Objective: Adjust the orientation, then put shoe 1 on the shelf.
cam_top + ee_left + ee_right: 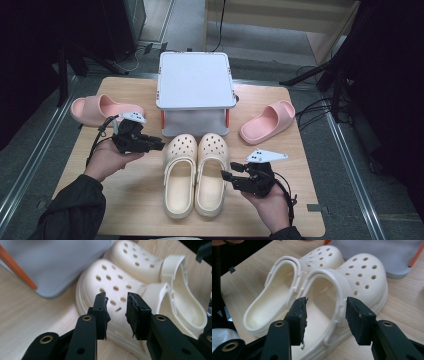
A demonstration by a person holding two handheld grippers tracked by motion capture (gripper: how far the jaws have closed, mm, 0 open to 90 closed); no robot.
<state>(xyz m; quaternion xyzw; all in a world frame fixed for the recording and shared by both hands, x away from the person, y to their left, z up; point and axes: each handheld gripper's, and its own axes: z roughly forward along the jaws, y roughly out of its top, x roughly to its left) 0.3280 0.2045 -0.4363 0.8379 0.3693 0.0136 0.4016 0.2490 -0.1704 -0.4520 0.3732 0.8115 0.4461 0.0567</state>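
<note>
A pair of cream clogs point(195, 175) sits side by side at the middle of a wooden table point(135, 200), toes pointing at a grey stand point(195, 80) with orange legs at the table's far edge. The left gripper point(159, 145), held in a hand point(107, 159) entering from below, hovers just beside the toe of the left clog point(180, 172); its jaws stand apart with nothing between them, and in the left gripper view the perforated toe point(112, 287) lies just beyond the fingertips. The right gripper point(226, 176) is held beside the outer flank of the right clog point(211, 172), near its strap. Its jaws are released too, parted wide and gripping nothing, with the clog's strap and heel opening point(324, 297) framed past them in the right gripper view. Two pink slides lie apart from the pair: one point(102, 109) at the table's far left, the other point(269, 121) to the right of the stand.
</note>
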